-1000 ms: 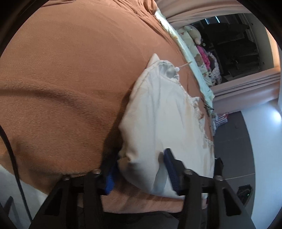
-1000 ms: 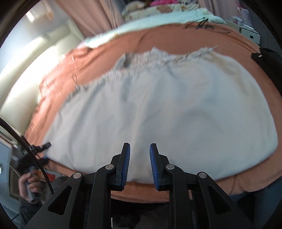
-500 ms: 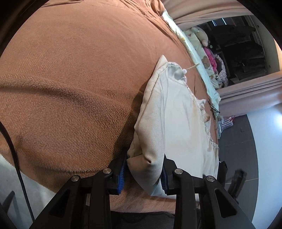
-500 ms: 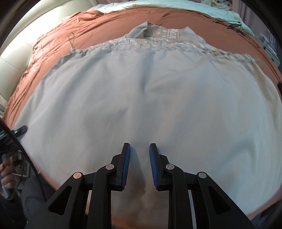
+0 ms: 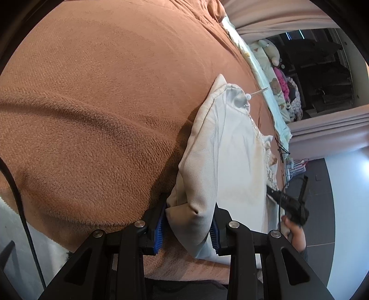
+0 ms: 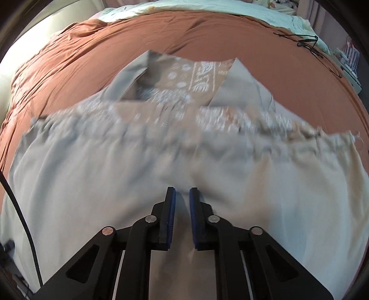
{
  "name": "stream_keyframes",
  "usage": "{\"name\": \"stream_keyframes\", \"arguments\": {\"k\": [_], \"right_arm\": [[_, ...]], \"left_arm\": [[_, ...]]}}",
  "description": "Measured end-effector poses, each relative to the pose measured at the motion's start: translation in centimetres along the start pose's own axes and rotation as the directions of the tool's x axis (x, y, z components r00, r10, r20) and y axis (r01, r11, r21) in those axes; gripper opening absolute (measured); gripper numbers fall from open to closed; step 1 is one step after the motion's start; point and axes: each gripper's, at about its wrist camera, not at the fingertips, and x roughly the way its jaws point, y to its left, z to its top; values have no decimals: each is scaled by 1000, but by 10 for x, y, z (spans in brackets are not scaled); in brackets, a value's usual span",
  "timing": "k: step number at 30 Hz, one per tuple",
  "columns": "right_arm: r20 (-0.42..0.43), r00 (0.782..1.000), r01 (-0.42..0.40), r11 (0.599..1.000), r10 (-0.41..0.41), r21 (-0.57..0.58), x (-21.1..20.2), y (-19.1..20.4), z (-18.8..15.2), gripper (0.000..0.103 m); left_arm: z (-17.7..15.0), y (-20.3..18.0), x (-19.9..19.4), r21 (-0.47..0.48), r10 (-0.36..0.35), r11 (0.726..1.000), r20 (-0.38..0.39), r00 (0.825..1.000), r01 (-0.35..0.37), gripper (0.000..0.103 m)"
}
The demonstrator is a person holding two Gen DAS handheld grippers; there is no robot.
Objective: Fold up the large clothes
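A large pale cream garment (image 6: 92,184) lies spread on a rust-brown bed cover (image 6: 288,64). Its collar end, with a brown white-patterned lining (image 6: 196,73), points away from me. My right gripper (image 6: 182,191) hangs low over the middle of the garment. Its jaws are closing to a narrow gap, and no fabric is clearly pinched between them. In the left wrist view my left gripper (image 5: 190,207) is shut on a thick folded corner of the garment (image 5: 226,150), which bulges between the blue pads (image 5: 160,228). A hand (image 5: 297,233) at the right holds the other gripper's black handle.
Wide bare bed cover (image 5: 103,103) stretches to the left of the garment. A pale green sheet (image 6: 207,9) and a black wire hanger (image 6: 306,41) lie at the far end of the bed. Plush toys (image 5: 276,87) sit beyond, by dark furniture and a grey floor.
My right gripper swept forward and down over the garment, and its jaws narrowed. My left gripper closed tighter on the folded corner and stayed in place.
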Motion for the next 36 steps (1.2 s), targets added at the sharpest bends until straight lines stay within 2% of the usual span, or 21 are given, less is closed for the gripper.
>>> {"name": "stream_keyframes", "arguments": {"k": [10, 12, 15, 18, 19, 22, 28, 33, 36], "right_arm": [[6, 1000, 16, 1000, -16, 25, 37, 2, 27, 1], [10, 1000, 19, 1000, -19, 25, 33, 5, 27, 1], [23, 999, -43, 998, 42, 49, 20, 7, 16, 1], [55, 996, -70, 997, 68, 31, -1, 10, 1, 2], [63, 994, -92, 995, 90, 32, -9, 11, -3, 6], [65, 987, -149, 988, 146, 36, -30, 12, -21, 6], [52, 965, -258, 964, 255, 59, -59, 17, -76, 8], [73, 963, -265, 960, 258, 95, -71, 23, -132, 8], [52, 973, -230, 965, 225, 122, -70, 22, -163, 8]], "left_arm": [[3, 0, 2, 3, -17, 1000, 0, 1000, 17, 35], [4, -1, 1, 6, -16, 1000, 0, 1000, 16, 30], [5, -6, 1, 20, -29, 999, -3, 1000, 29, 21], [5, -16, -8, 43, -80, 996, 8, 997, 80, 18], [7, -22, -12, 53, -101, 994, 10, 995, 101, 18], [12, -48, -23, 102, -171, 980, 9, 985, 170, 17], [17, -118, -31, 230, -266, 938, -6, 964, 260, 16], [18, -162, -38, 291, -324, 902, -26, 946, 317, 16], [17, -185, -40, 324, -347, 881, -50, 936, 344, 15]]}}
